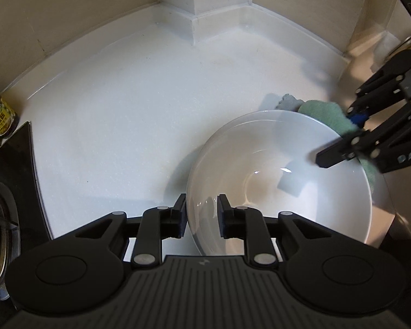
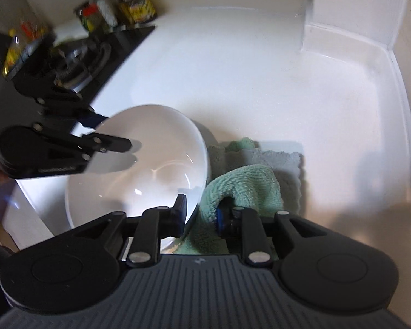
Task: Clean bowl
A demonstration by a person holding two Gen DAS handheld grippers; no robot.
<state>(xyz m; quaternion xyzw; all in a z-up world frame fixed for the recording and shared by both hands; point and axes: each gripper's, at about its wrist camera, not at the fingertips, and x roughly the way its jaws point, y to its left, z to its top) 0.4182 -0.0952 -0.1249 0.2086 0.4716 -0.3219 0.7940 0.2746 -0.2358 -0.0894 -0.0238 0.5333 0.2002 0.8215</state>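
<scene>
On the white countertop (image 1: 123, 104), tucked into a corner of cream walls, sits the glossy white ceramic bowl (image 1: 274, 170), empty and looking pretty clean inside. The left gripper (image 1: 201, 215) has its jaws straddling the bowl's near rim, one finger outside and one inside, but there's a visible gap on both sides, so it's released, not clamping. The right gripper (image 2: 201, 213) is over on the opposite rim, also loosened: one finger hangs inside the bowl, the other is buried in the fluffy mint-green microfibre cloth (image 2: 241, 189) that's bunched up right against the bowl's outer wall. The cloth sits between the jaws but isn't pinched. A grey cloth (image 2: 282, 161) lies flat under the green one. Off to the side there's a black gas hob (image 1: 2, 208) and a yellow-labelled glass jar (image 1: 0, 115).
</scene>
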